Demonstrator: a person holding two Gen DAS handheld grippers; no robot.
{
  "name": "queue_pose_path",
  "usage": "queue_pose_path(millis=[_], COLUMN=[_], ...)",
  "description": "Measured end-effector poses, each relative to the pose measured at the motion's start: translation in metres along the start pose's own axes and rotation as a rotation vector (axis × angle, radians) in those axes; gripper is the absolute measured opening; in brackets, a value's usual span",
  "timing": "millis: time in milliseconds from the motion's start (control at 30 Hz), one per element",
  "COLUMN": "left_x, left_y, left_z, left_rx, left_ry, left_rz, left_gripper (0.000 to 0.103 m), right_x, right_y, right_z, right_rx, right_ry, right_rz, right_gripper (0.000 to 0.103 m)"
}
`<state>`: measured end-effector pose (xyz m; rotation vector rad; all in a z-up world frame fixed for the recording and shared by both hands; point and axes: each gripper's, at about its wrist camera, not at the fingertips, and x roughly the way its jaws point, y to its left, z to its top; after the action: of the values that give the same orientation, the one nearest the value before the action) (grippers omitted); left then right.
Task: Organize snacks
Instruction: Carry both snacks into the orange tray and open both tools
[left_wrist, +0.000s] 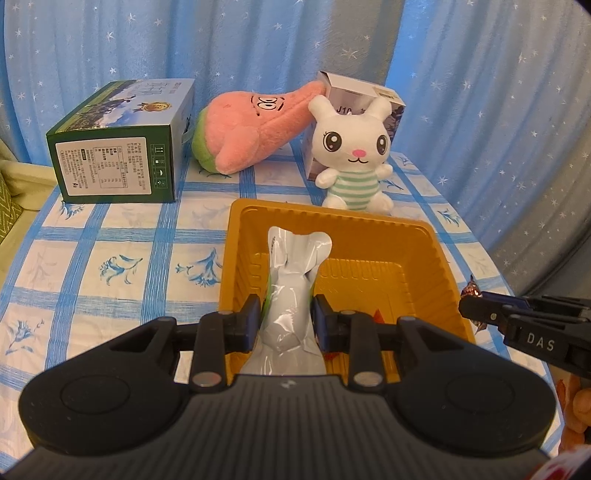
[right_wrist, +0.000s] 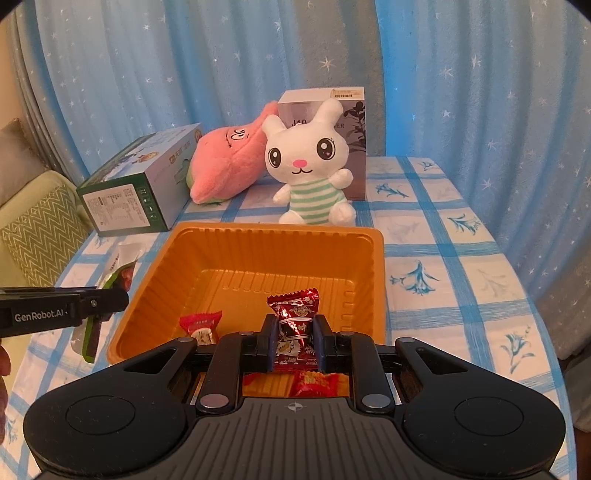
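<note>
Red candy (right_wrist: 297, 325) fills the right wrist view; silver packet (left_wrist: 291, 295), the left.

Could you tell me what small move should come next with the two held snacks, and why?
Probably open the right gripper to drop its dark red candy: it hangs over the orange tray, where a red-and-white candy already lies. The left gripper, shut on the silver packet, looks less clearly inside the tray.
</note>
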<state>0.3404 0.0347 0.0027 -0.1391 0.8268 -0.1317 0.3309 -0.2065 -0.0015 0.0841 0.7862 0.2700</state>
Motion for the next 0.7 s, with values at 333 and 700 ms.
queue_pose_path(millis=[333,700], left_x=[0.021,0.01], left_y=[0.002,0.008], left_z=[0.007,-0.01], left_rx=[-0.021,-0.025], left_ry=[0.0,-0.022], left_rz=[-0.01,0.008], left_gripper=[0.028,0.051], right_x=[0.008,0.007], right_y=[0.001,-0.008], right_z=[0.005,0.0], right_rx=[0.008,0.036], right_ry=[-0.001,0.009], right_rz=[0.003,0.002], right_gripper=[0.02,0.02])
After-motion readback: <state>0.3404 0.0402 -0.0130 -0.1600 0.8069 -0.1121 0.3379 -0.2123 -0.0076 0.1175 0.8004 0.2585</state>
